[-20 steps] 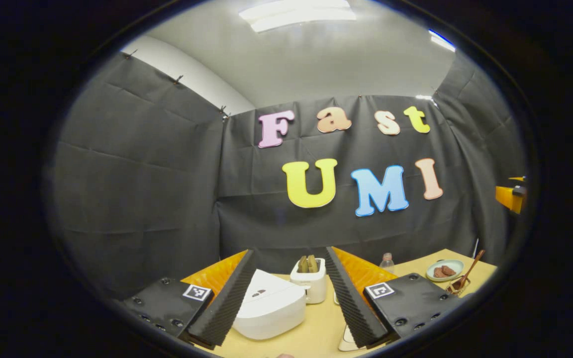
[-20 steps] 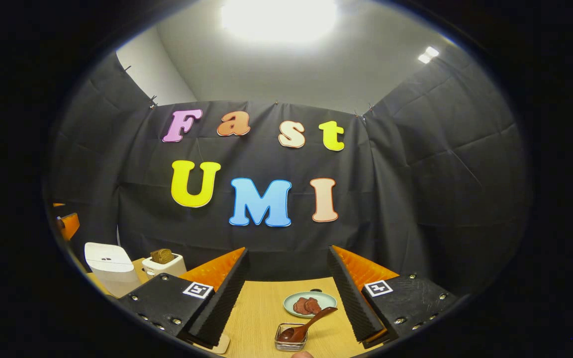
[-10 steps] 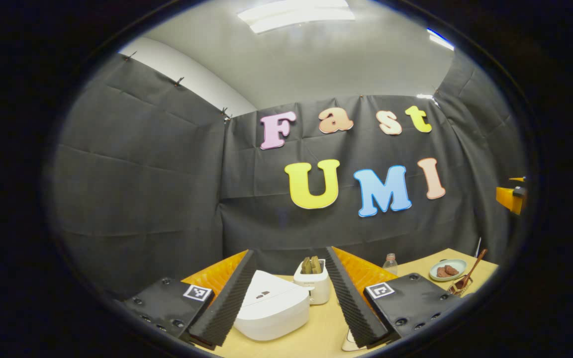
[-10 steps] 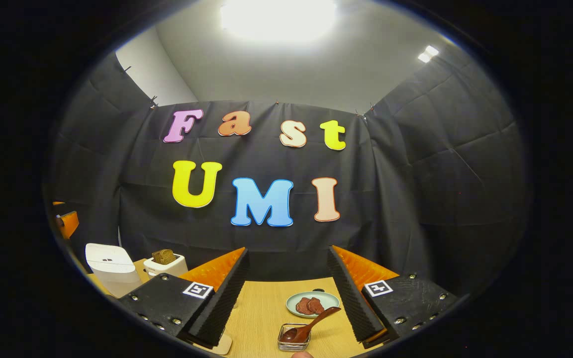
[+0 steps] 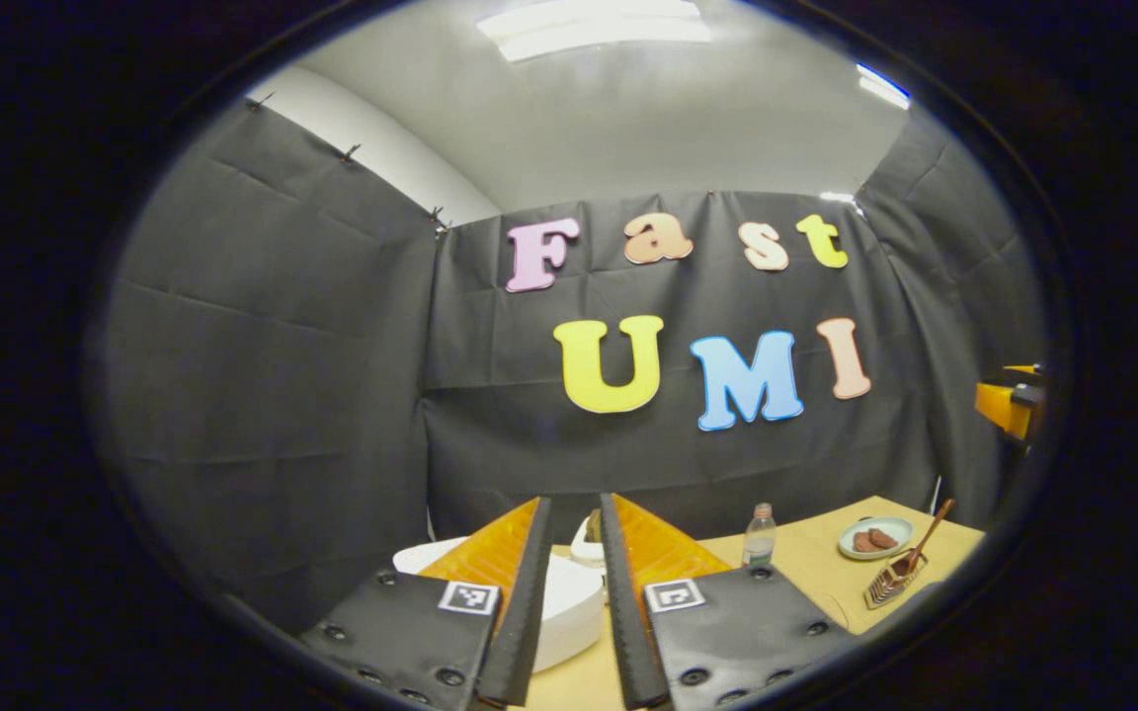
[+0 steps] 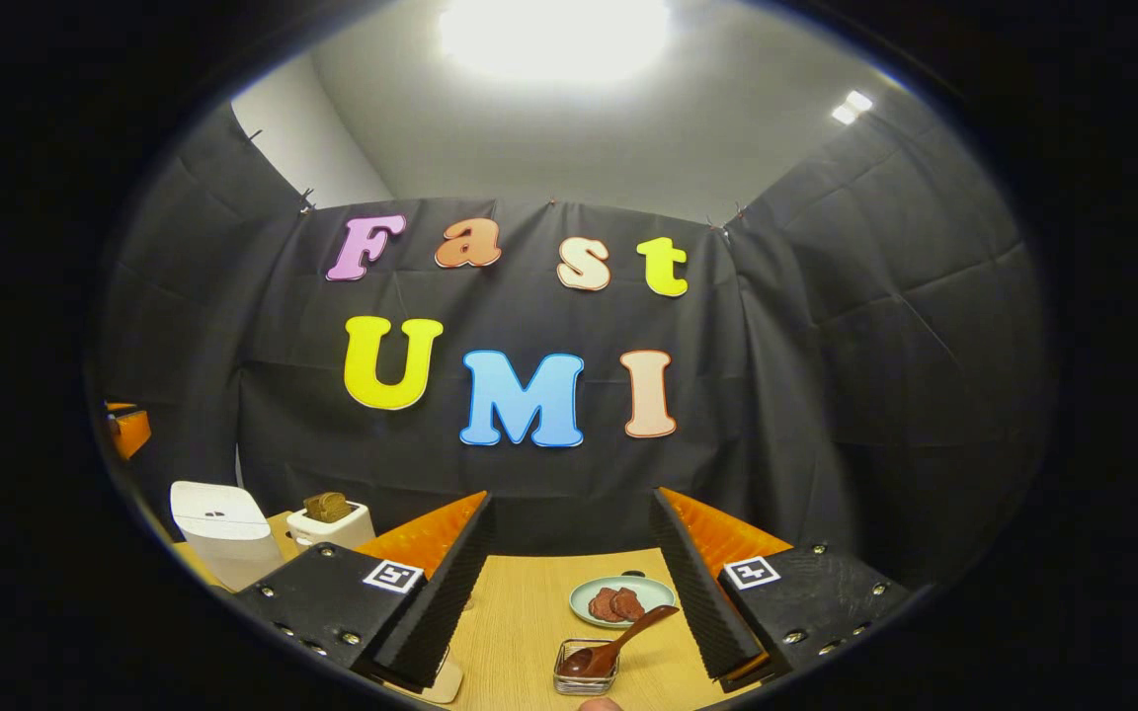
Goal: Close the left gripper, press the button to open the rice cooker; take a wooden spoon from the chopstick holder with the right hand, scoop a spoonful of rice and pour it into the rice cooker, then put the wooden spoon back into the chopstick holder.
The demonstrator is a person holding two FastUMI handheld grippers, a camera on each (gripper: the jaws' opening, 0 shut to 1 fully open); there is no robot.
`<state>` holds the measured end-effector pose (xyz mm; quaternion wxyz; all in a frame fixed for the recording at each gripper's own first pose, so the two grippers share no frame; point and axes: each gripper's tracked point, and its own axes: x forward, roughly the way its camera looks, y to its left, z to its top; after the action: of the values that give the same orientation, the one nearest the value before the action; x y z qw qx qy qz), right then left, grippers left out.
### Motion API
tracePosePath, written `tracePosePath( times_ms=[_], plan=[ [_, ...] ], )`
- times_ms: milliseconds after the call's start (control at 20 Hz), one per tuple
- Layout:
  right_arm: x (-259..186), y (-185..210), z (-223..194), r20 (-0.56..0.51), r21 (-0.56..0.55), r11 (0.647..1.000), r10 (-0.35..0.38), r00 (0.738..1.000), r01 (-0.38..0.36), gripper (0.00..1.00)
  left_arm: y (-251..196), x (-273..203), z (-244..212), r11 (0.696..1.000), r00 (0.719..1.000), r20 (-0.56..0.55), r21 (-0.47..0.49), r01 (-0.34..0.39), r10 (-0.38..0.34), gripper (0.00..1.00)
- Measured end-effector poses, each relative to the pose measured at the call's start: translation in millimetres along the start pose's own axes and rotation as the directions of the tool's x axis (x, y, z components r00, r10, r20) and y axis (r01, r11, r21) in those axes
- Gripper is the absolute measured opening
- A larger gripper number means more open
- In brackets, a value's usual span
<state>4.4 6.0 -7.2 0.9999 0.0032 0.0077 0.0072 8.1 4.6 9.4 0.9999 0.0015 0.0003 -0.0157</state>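
In the left gripper view we see the left gripper (image 5: 574, 553) clenched to a narrow slit at bottom centre, the white rice cooker (image 5: 569, 602) behind it. In the right gripper view the right gripper (image 6: 569, 573) is spread wide, the wooden spoon (image 6: 618, 647) in its chopstick holder (image 6: 584, 679) low between the fingers.

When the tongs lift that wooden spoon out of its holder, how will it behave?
The wooden spoon looks rigid, so it probably won't flex. It leans with its handle free, an easy grab. The small holder looks light and might tip or drag along.
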Motion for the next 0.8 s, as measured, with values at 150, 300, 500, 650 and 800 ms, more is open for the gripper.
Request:
tracePosePath(
  times_ms=[150, 300, 500, 650, 800],
  plan=[
    [-1.7, 1.3, 1.2, 0.005, -0.003, 1.000, -0.001, 1.000, 0.001, 0.95, 2.3, 1.0, -0.8, 1.000, 1.000, -0.006, -0.006, 0.002, -0.002, 0.23],
    [-2.2, 4.4, 0.4, 0.001, -0.009, 1.000, 0.000, 1.000, 0.000, 0.95, 10.3, 5.7, -10.5, 1.000, 0.999, -0.029, 0.009, -0.012, 0.013, 0.09],
    [-5.8, 3.0, -0.1, -0.001, -0.025, 1.000, -0.010, 1.000, 0.010, 0.95, 27.1, 17.4, -22.1, 1.000, 0.998, -0.060, -0.009, -0.026, 0.025, 0.08],
    [-9.2, 2.5, -1.2, -0.007, -0.022, 0.999, -0.026, 1.000, 0.026, 0.95, 43.7, 29.4, -23.8, 0.999, 0.998, -0.054, -0.018, -0.034, 0.033, 0.08],
    [-12.5, 5.1, 0.2, -0.008, -0.032, 0.999, -0.040, 0.999, 0.040, 0.95, 57.2, 45.7, -32.1, 0.999, 0.997, -0.067, -0.031, -0.034, 0.032, 0.11]
  ],
)
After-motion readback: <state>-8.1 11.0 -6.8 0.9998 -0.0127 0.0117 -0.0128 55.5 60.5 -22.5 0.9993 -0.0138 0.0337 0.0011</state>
